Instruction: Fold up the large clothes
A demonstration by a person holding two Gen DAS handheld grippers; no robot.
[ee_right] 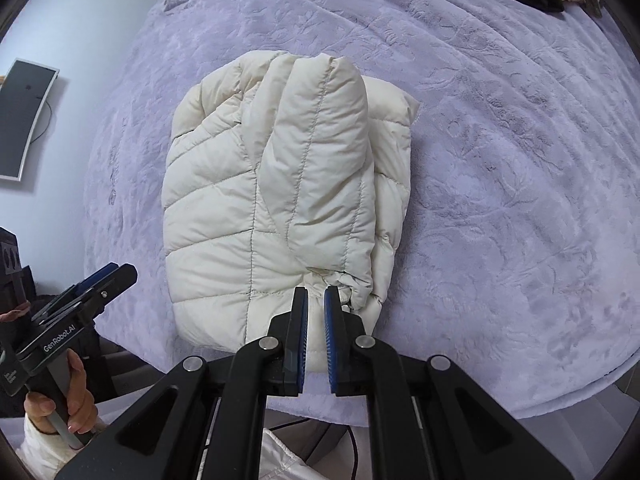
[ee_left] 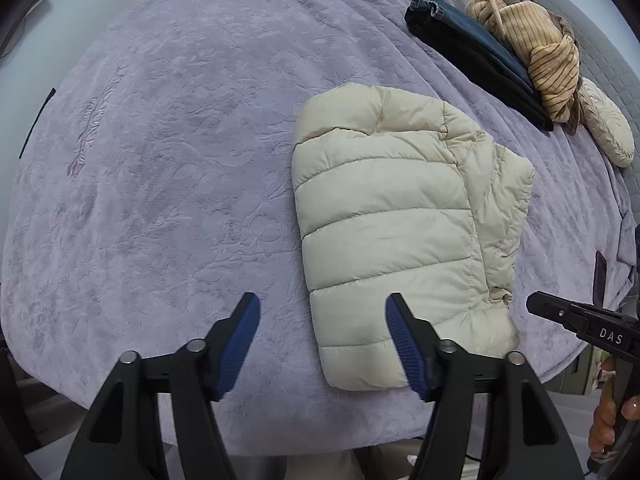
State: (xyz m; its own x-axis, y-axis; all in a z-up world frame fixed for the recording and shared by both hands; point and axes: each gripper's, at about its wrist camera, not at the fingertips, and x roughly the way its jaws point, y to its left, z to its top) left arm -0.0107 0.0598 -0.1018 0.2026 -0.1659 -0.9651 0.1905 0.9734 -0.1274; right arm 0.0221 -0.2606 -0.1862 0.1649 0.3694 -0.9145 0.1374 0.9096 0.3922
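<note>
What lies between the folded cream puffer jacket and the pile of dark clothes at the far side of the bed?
Only bare lilac embossed bedspread separates the cream puffer jacket from the dark clothes pile; the left wrist view shows this best.

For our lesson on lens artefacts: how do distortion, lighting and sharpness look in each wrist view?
Left wrist view: strong fisheye bend, dark corners; soft even light on the cream puffer jacket and purple blanket, no glare. Right wrist view: same barrel curve bowing the blanket's edge; jacket sharp, faint shadows in its quilting, right gripper crisp.
</note>
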